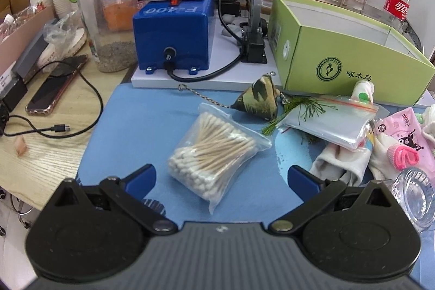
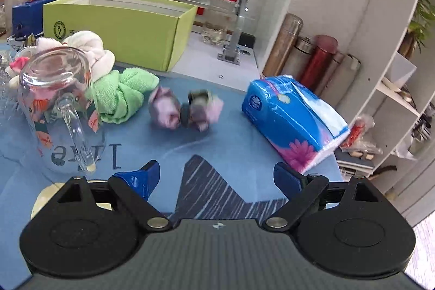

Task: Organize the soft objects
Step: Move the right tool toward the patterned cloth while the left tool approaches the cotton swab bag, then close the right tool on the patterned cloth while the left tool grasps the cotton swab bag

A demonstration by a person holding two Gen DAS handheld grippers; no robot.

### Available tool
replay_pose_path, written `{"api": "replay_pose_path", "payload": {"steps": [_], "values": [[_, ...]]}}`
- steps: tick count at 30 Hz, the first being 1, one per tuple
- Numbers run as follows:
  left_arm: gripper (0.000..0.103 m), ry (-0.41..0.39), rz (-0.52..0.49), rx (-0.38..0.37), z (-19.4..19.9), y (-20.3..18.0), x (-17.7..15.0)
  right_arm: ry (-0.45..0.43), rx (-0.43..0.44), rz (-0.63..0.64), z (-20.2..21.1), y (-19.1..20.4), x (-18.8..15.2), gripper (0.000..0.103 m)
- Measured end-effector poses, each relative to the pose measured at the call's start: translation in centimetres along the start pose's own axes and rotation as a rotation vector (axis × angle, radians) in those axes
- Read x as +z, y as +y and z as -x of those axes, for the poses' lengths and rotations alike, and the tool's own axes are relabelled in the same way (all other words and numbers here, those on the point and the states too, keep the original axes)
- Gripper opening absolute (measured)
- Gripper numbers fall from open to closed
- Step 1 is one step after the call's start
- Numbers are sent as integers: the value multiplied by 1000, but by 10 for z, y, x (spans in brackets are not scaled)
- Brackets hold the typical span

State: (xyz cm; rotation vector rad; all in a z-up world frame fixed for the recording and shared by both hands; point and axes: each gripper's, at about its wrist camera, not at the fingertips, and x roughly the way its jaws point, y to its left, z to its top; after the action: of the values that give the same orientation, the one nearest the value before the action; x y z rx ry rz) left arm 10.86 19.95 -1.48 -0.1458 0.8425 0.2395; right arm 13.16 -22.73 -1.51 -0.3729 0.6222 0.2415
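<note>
- Both of my wrist views are bright and evenly lit, with only faint, soft shadows on the blue cloth mat [image 1: 130, 127].
- Fisheye distortion bends the straight edges of the lime-green cardboard box [image 1: 353, 67] and the white shelf unit [image 2: 380, 45]; the corners go black.
- My left view is sharp throughout.
- In my right view the small pink-and-grey rolled socks [image 2: 187, 110] are smeared by motion blur.
- Small glints sit on the upturned clear glass mug [image 2: 54, 99].

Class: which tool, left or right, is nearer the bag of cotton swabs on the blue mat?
Left. The left tool is open with the bag of cotton swabs lying just ahead between its fingers. The right tool faces rolled socks and a tissue pack; no swabs show there.
</note>
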Motion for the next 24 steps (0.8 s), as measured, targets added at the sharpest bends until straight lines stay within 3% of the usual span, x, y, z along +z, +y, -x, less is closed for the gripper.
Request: {"api": "replay_pose_path", "payload": {"steps": [5,10,12,15,20,24], "values": [[102,7,18,25,-1,8,-2,-23,64,66,-19,-8,26,78],[102,23,38,44,-4,11,-1,-30,168,32,-45,-19,47,78],[102,19,36,38,-2,10,-2,9,243,-43,-62,-28,58,78],[102,22,32,30,-2,7,-3,91,427,-217,-88,-43,61,78],[102,24,18,14,-1,3,-6,107,467,-423,-98,-56,55,78],[102,12,24,-3,3,6,-8,196,510,-508,-100,-56,43,78]]}}
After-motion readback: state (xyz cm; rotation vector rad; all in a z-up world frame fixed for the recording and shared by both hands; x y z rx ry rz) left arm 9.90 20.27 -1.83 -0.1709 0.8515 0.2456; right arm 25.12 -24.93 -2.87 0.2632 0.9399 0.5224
